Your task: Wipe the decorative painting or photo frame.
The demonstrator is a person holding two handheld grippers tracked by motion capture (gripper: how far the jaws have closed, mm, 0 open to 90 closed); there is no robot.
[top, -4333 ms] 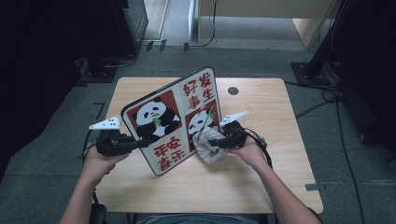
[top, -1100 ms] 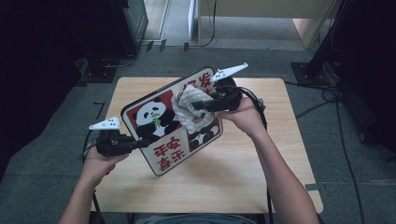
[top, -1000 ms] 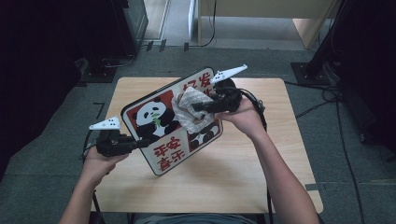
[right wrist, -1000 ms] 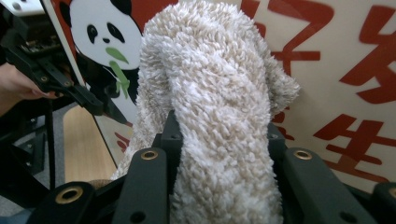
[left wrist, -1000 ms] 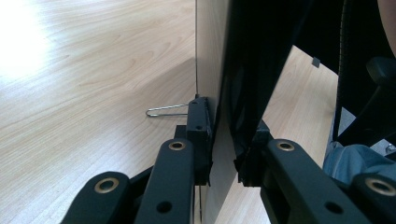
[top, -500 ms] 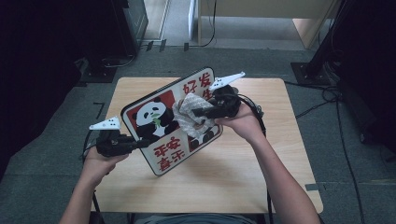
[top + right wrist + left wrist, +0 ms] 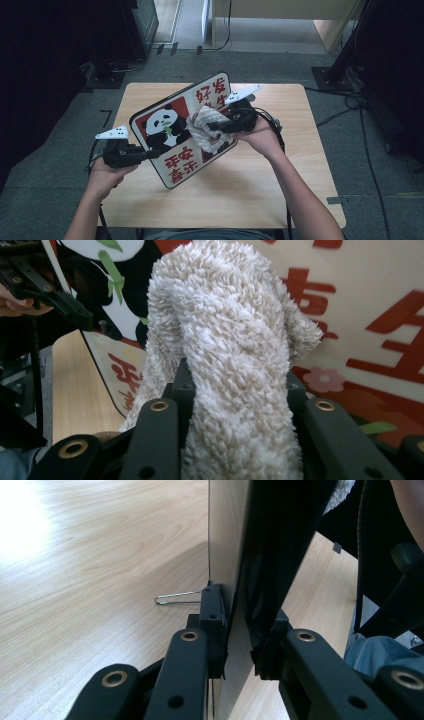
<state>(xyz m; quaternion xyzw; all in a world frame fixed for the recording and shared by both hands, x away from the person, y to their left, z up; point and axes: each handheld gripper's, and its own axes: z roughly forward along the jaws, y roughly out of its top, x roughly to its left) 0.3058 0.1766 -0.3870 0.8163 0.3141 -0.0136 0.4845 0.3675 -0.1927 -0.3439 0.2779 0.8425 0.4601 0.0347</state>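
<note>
So the left gripper [image 7: 145, 154] had its jaws pinched on the lower left edge of the big flat sign board with the panda picture and red Chinese characters [image 7: 170, 131], propping it up tilted over the light wooden tabletop [image 7: 280, 190]. In the left gripper view you could see the board's thin edge [image 7: 235, 555] clamped right between the two black jaws, standing nearly upright from the wood.

The right gripper [image 7: 212, 127] had its jaws squeezed on a fluffy beige-white cloth [image 7: 206, 131], which was bunched up and pressed against the printed face of the board, around the middle, just right of the panda. In the right gripper view the cloth [image 7: 230, 355] bulged up out of the jaws, with the red lettering and a little pink flower on the board right behind it.

A thin metal wire clip [image 7: 177, 598] lay on the tabletop just beside the board's edge.
</note>
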